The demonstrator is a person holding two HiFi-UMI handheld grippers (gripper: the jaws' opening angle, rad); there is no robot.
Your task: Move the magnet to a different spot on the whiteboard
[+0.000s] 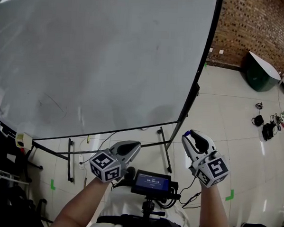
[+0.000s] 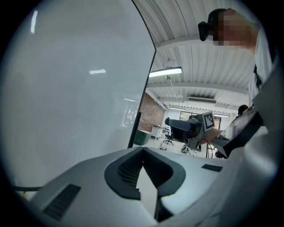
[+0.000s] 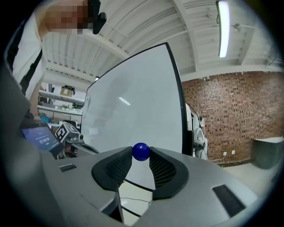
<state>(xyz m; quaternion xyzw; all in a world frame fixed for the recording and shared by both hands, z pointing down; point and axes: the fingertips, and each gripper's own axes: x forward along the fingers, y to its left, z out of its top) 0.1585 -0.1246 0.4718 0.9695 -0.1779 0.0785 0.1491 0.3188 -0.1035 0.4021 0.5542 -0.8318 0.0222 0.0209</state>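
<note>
A large whiteboard (image 1: 97,56) on a black frame fills the upper left of the head view, and I see no marks or magnets on its face. A small blue ball magnet (image 3: 141,151) sits pinched between the tips of my right gripper (image 3: 141,153). In the head view that gripper (image 1: 188,135) is held low, to the right of the board's lower right corner, with the magnet (image 1: 186,134) a blue speck at its tip. My left gripper (image 1: 133,146) hangs below the board's bottom edge. Its jaws meet at the tips (image 2: 142,150) with nothing between them.
The board's black stand legs (image 1: 166,150) reach over the tiled floor under my hands. A small screen (image 1: 151,182) sits at my chest. A dark green bin (image 1: 260,72) and loose cables (image 1: 267,124) lie at the right, by a brick wall (image 1: 255,26). Cluttered shelving (image 1: 6,174) stands at the left.
</note>
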